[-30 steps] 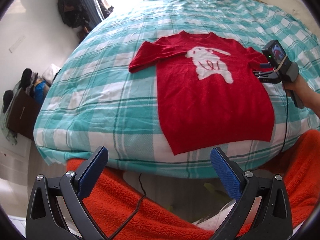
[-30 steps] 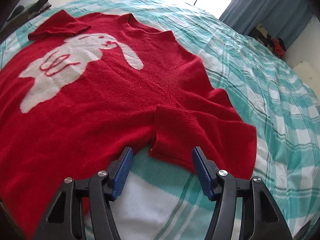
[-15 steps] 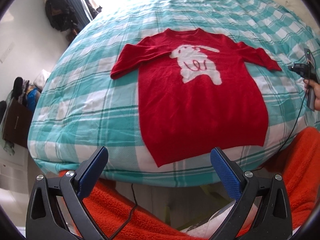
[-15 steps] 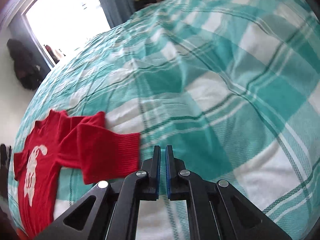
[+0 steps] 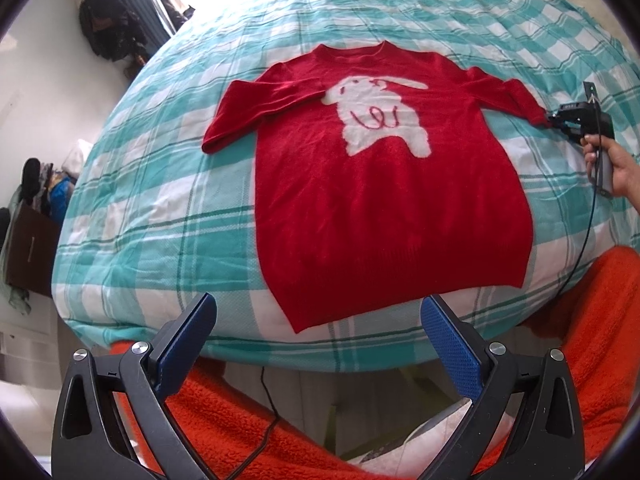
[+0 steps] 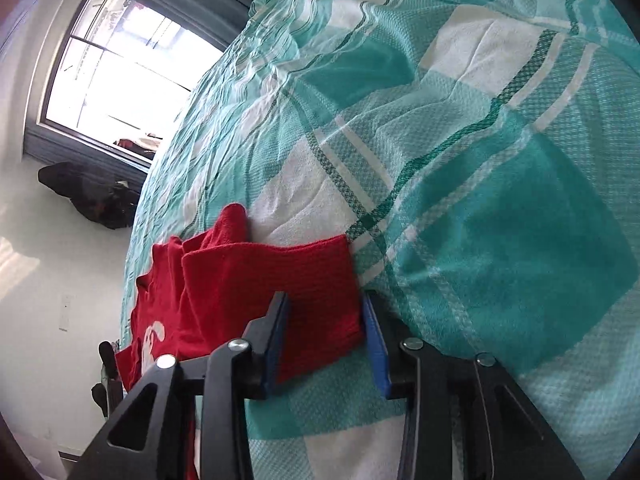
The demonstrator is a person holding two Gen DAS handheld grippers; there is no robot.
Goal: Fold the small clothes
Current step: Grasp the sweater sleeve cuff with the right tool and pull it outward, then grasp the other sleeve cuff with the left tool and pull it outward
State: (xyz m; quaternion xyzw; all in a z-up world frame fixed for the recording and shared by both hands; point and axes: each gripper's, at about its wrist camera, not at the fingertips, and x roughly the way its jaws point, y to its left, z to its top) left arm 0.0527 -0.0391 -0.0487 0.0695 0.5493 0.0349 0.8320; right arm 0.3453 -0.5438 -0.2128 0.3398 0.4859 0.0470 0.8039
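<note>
Garment: red sweater (image 5: 384, 216) with a white animal figure, front up on the checked bedcover (image 5: 160, 208), neck towards the far side, hem close to the near edge of the bed.
Sleeves: right sleeve cuff (image 6: 280, 272) drawn out sideways. The left sleeve (image 5: 248, 108) slants down with a crease along it, not fully flat.
Right gripper (image 6: 326, 320): at the cuff, held by a hand (image 5: 616, 168). The jaws have just been opening a little. They stand parted with the cuff between them. The knit there lies flat and unpinched, so I read it as released, not clenched.
Left gripper (image 5: 318, 302): spread wide, nothing in it, hanging off the near edge of the bed above orange fleece (image 5: 592, 320).
Stage, as judged: spreading the garment. No fold made yet.
Risk 1: a pad may catch the ribbed cuff if the right gripper draws away low. That would drag the sleeve and bunch it again.
Risk 2: a regrip there may take bedcover along with the cuff. Lifting would then tent the cover and shift the whole sweater.
Risk 3: folding over the creased left sleeve would lock in a lopsided edge.
Risk 4: the cable (image 5: 588, 224) trails across the bed corner near the hem and could snag or tug the fabric.
Risk 5: with the hem so near the edge, a pull towards the person could slide the sweater off.
</note>
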